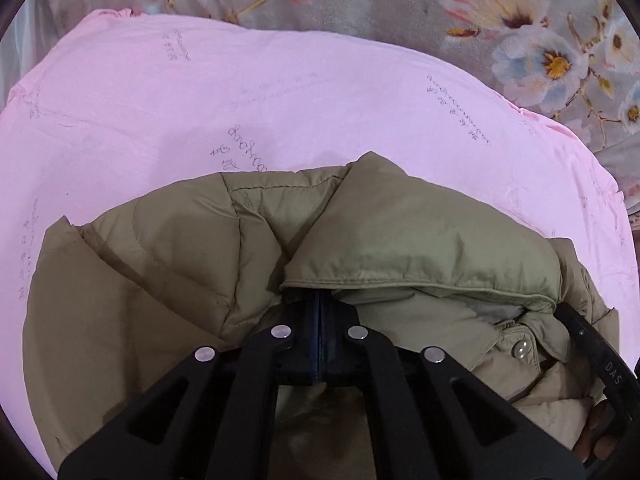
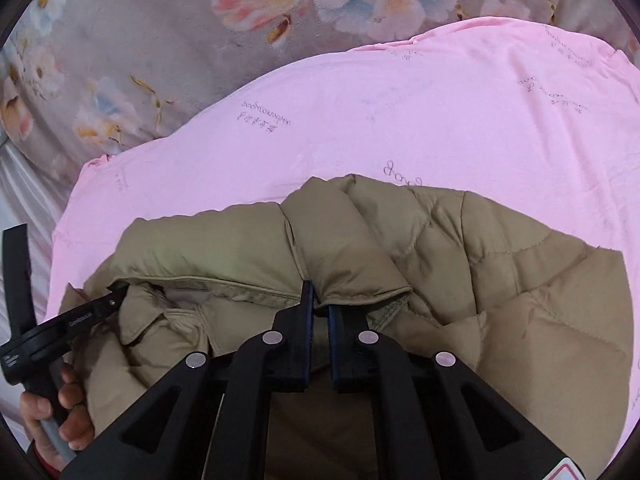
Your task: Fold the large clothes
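The khaki padded jacket (image 1: 168,248) lies bunched on a pink sheet (image 1: 280,92), with its quilted panels spread toward the near edge and a folded flap of hem rising in the middle. Both grippers have hold of that flap. The left gripper (image 1: 320,300) is clenched right at the flap's stitched edge, its fingers pressed together with the fabric draped over their tips. The right gripper (image 2: 318,300) pinches a neighbouring fold of the same hem; its fingers look nearly together, the cloth edge caught between the tips. A snap button (image 1: 522,349) shows on a placket just beside the left gripper.

Both grippers tilt steeply downward toward the jacket, side by side and close. From the right wrist view, the person's left hand (image 2: 60,412) is wrapped round its grey handle at the lower left, just beside the jacket's edge.

Beyond the jacket the pink sheet stretches away bare, printed with faint script, leaving plenty of open room ahead of the flap. Its far border meets a grey floral bedcover (image 2: 140,32), and a strip of pale satin-like cloth (image 2: 24,184) runs along the left side.
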The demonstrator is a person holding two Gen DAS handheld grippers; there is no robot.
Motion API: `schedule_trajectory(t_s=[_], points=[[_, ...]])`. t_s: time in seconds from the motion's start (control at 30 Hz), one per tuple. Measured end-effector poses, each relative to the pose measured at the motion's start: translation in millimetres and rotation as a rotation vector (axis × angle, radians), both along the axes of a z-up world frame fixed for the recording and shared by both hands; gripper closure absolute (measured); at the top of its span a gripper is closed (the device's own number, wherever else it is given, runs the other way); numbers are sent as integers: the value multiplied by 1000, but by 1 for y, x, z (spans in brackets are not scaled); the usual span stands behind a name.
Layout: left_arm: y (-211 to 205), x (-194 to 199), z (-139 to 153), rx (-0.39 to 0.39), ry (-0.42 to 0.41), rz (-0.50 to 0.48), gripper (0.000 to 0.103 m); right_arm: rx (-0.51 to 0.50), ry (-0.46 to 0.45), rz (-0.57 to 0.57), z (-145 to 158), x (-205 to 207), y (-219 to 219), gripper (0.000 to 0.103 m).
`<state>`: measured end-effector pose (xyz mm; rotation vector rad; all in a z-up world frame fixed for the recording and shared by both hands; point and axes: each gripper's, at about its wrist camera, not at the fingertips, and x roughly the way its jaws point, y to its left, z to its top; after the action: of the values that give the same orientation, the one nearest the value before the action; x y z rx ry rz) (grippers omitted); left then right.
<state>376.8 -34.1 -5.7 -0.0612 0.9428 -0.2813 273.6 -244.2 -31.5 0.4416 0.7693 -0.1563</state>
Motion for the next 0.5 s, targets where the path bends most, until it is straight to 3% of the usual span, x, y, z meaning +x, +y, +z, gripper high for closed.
schedule_trajectory(t_s=[0.1,0.2,0.33,0.43,0.5], points=[[8,-9,10,-55,-35,-4,103,-69,21,5,-3,4,7,98],[21,-24,42,-129,-100,-17,103,-57,15,13,-3,5,5,96],[8,-18,86,-126,-190,-43,103,-38,-3,15,1,-7,6,93],[-19,17,82,-108,-113,-77,100,-69,-1,20,4,-8,13,92],[-33,38,55,-67,-28,-59,98,-97,3,32,4,-9,17,92]])
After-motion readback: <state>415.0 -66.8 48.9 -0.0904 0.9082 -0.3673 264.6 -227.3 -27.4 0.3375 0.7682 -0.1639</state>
